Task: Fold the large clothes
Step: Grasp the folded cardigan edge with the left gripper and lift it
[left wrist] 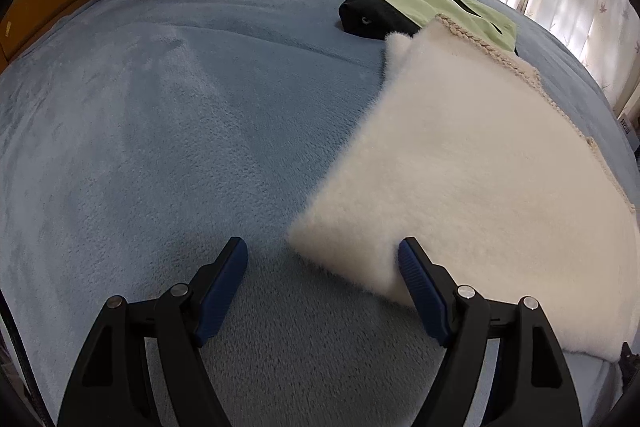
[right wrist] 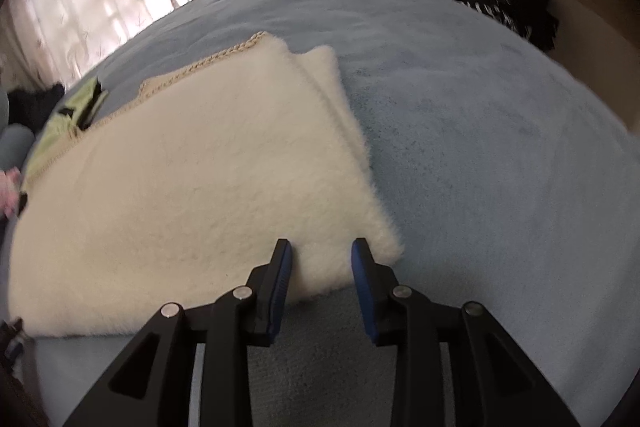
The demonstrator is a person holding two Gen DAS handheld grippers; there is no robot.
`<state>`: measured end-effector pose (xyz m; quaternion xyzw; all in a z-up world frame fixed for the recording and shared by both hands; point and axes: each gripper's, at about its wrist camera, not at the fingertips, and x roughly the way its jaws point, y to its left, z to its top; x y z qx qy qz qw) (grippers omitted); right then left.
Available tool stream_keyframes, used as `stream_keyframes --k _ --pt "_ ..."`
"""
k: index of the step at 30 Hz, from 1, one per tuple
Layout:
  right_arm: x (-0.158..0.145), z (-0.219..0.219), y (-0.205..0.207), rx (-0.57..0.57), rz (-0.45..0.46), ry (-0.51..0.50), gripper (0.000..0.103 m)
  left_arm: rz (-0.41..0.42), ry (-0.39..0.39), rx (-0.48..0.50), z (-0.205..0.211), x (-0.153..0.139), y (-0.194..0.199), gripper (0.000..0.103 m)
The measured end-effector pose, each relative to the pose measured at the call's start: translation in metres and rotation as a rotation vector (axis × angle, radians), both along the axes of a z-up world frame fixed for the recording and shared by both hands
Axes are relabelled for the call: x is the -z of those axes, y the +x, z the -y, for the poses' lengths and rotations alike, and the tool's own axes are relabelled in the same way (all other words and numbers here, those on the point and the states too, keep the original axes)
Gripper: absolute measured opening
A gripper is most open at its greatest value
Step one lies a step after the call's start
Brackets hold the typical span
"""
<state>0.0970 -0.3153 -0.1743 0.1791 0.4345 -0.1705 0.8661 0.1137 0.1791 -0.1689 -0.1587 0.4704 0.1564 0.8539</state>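
One cream fleece garment (left wrist: 460,163) already lies folded into a flat rectangle at lower right of your left view, on the blue bed cover (left wrist: 160,147). Your left gripper (left wrist: 322,259) is released, straddling its near corner; your right gripper (right wrist: 320,259) stands narrowly parted over the other corner, squeezing nothing I can see. Plenty of bare cover lies left; the green-and-black garment (left wrist: 432,3) crowds the far edge

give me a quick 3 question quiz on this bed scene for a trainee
1. True or false: the left gripper is shut on the white fleece garment.
2. What lies just beyond the white fleece garment, in the left wrist view? A) a green and black garment B) a book C) a shoe
3. Fill in: the bedcover is ____ in colour.

Key: 1 false, its jaws stand wide open; 2 A; 3 blue.
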Motion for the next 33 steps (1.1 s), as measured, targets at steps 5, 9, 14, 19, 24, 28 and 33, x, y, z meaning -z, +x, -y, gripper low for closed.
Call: stream_keyframes --k 5,9,14,19,24,28,33 --pt "-0.002 0.003 -0.004 0.038 -0.003 0.095 0.039 0.011 -0.032 0.038 0.010 -0.016 -0.009 0.077" --pt "-0.003 0.003 -0.014 0.056 -0.028 0.223 0.039 0.046 -0.037 0.079 0.020 -0.039 -0.022 0.077" --pt "-0.021 -0.026 -0.034 -0.011 -0.018 0.228 0.039 0.082 -0.062 0.126 0.027 -0.061 -0.043 0.077" --pt "-0.044 -0.063 -0.049 -0.120 0.016 0.162 0.039 0.109 -0.101 0.177 0.034 -0.072 -0.062 0.077" --pt "-0.062 -0.102 -0.053 -0.228 0.069 0.075 0.039 0.145 -0.191 0.231 0.039 -0.061 -0.072 0.077" --pt "-0.065 -0.127 -0.047 -0.295 0.100 0.033 0.039 0.164 -0.319 0.247 0.037 -0.041 -0.069 0.077" --pt "-0.063 -0.155 -0.029 -0.356 0.130 0.007 0.039 0.162 -0.413 0.222 0.035 -0.008 -0.048 0.077"
